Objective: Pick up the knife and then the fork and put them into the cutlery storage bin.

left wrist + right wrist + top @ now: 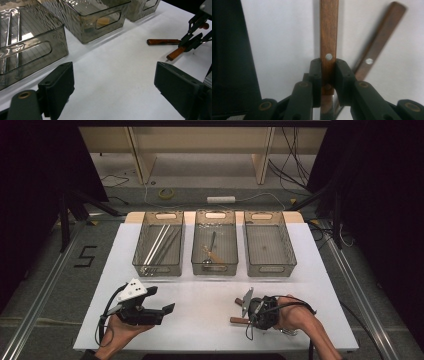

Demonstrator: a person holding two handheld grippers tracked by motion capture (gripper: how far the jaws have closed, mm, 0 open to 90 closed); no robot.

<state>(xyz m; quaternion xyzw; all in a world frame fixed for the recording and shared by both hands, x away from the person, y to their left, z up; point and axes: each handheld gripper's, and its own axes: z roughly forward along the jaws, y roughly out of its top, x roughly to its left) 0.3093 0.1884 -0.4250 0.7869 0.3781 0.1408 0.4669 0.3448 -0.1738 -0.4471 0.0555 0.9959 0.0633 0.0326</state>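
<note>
Right hand-held gripper (327, 75) has clamped one wooden knife handle (328, 30) on the tabletop (200, 310), left hand-held gripper (113, 85) gapes empty; lifting toward a bin (270, 265) probably follows.

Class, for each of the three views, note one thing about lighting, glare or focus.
High view: white table evenly lit, dark surroundings. Left gripper view: window-like glare on the near bin; jaws in the foreground soft. Right gripper view: held wooden handle fairly sharp, second handle blurred, with soft shadows beside both.
</note>
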